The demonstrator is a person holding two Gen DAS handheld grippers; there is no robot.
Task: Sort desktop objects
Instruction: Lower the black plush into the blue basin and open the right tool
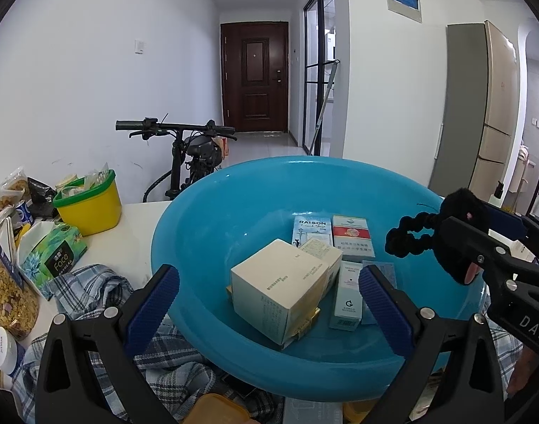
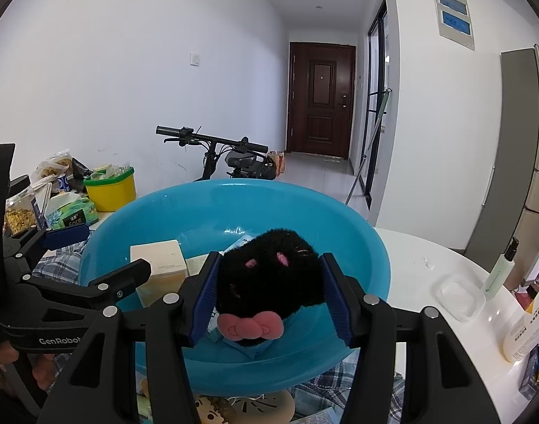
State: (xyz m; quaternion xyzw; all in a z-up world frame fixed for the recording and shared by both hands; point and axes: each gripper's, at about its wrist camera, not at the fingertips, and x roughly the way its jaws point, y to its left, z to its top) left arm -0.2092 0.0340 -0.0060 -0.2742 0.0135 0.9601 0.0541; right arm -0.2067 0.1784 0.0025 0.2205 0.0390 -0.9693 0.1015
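Your right gripper point(image 2: 269, 296) clamps the black plush toy point(image 2: 269, 272) above the round blue plastic basin point(image 2: 375, 265) — positioned for release; left gripper point(image 1: 269, 296) stands wide, empty.

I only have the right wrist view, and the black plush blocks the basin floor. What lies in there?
Observer: Boxes: a cream box, a RAISON box, a red-and-white box and a slim pale box, grouped mid blue basin.
Operator: Anything sticking out of the plush?
Observer: A ruffled loop juts sideways from the black plush.
Operator: Left jaws free?
Observer: Yes, the left gripper is open and grips nothing.
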